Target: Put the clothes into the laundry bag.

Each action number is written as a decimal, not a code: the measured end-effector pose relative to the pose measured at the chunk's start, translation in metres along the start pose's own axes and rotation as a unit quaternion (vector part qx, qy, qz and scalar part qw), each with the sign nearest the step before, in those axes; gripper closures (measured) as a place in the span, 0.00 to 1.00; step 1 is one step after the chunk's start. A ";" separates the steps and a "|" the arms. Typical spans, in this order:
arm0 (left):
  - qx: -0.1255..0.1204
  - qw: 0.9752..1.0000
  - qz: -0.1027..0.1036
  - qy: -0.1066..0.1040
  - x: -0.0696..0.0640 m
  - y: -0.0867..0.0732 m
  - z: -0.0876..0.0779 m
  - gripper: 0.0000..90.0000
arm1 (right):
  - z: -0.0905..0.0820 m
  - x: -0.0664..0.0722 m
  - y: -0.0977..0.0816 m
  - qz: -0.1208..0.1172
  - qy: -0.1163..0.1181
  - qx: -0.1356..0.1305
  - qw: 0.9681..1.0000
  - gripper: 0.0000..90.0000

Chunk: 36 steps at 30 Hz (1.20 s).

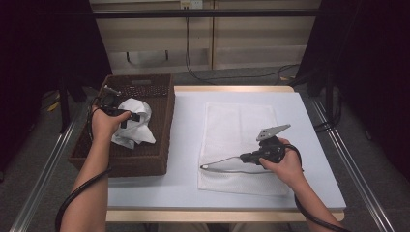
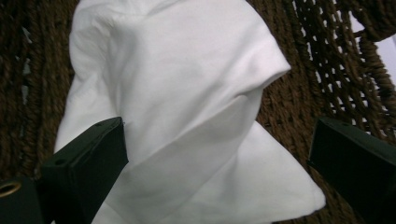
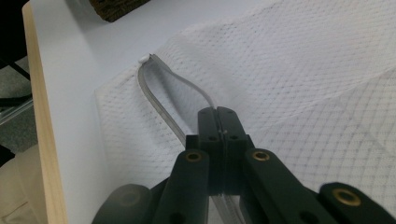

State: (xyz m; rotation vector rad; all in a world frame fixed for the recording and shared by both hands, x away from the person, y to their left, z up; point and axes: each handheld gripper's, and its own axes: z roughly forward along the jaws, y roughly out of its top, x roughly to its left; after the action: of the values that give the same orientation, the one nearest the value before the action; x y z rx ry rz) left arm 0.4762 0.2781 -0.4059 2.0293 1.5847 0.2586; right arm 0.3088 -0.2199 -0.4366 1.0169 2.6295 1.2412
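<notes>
Black jaws of the right gripper (image 3: 218, 122) pressed fully together on a thin pale strip (image 3: 156, 100) (a looped band, possibly a tie) lying on the flat white towel (image 1: 239, 126) spread on the table (image 1: 186, 145). Left gripper (image 2: 219, 154) stands wide open over a crumpled white cloth (image 2: 187, 116) inside the woven basket (image 1: 159, 140), pads not yet pressing. Advice: sink the left jaws around a thick fold before closing, so one pinch lifts the whole cloth clear of the rim.
</notes>
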 end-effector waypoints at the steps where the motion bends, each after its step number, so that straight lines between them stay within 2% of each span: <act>1: 0.001 1.000 0.005 -0.001 0.001 0.001 0.000 0.04 | 0.000 0.000 0.000 0.000 0.000 -0.001 1.000 1.00; 3: -0.005 1.000 0.003 0.002 0.001 0.002 0.002 0.04 | 0.001 0.000 0.000 0.002 0.002 0.000 1.000 1.00; 4: -0.001 1.000 0.012 0.004 0.002 0.004 0.004 0.04 | 0.001 0.000 -0.001 0.002 0.002 0.000 1.000 1.00; 8: 0.000 1.000 0.013 0.004 0.001 0.006 0.011 0.04 | 0.002 -0.001 -0.001 0.006 0.008 -0.001 1.000 1.00; 13: 0.001 1.000 0.004 0.007 0.003 0.004 0.026 0.03 | 0.001 -0.002 -0.002 0.005 0.008 -0.004 1.000 1.00; 14: 0.009 1.000 0.009 0.009 0.004 0.004 0.027 0.03 | 0.001 -0.002 -0.002 0.004 0.007 -0.004 1.000 1.00; 15: 0.006 1.000 0.010 0.010 0.005 0.003 0.029 0.03 | 0.000 -0.002 -0.002 0.003 0.008 -0.004 1.000 1.00; 18: 0.013 1.000 0.003 0.003 0.007 0.002 0.033 0.02 | 0.000 -0.002 -0.003 0.008 0.005 -0.002 1.000 1.00; 23: 0.013 1.000 -0.006 0.003 0.009 0.001 0.038 0.01 | 0.000 -0.002 -0.003 0.005 0.005 -0.002 1.000 1.00; 26: 0.029 1.000 -0.007 0.006 0.011 -0.001 0.042 0.04 | 0.000 -0.002 -0.002 0.004 0.007 -0.005 1.000 1.00; 28: 0.031 0.999 -0.008 0.009 0.011 -0.002 0.044 0.07 | 0.000 -0.002 -0.002 0.004 0.007 -0.004 1.000 1.00; 29: 0.034 0.999 0.003 0.016 0.012 -0.002 0.043 0.10 | 0.000 -0.003 -0.002 0.004 0.007 -0.004 1.000 1.00; 34: 0.036 0.999 0.030 0.008 0.011 -0.004 0.049 0.20 | 0.000 -0.003 -0.003 0.004 0.005 -0.003 1.000 1.00; 36: 0.040 0.998 0.042 0.013 0.011 -0.004 0.048 0.23 | -0.001 -0.004 -0.003 0.004 0.005 -0.005 1.000 1.00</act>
State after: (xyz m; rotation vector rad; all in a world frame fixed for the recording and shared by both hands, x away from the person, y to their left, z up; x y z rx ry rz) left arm 0.4989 0.2750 -0.4502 2.1649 1.5504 0.2565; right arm 0.3099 -0.2244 -0.4392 1.0245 2.6265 1.2634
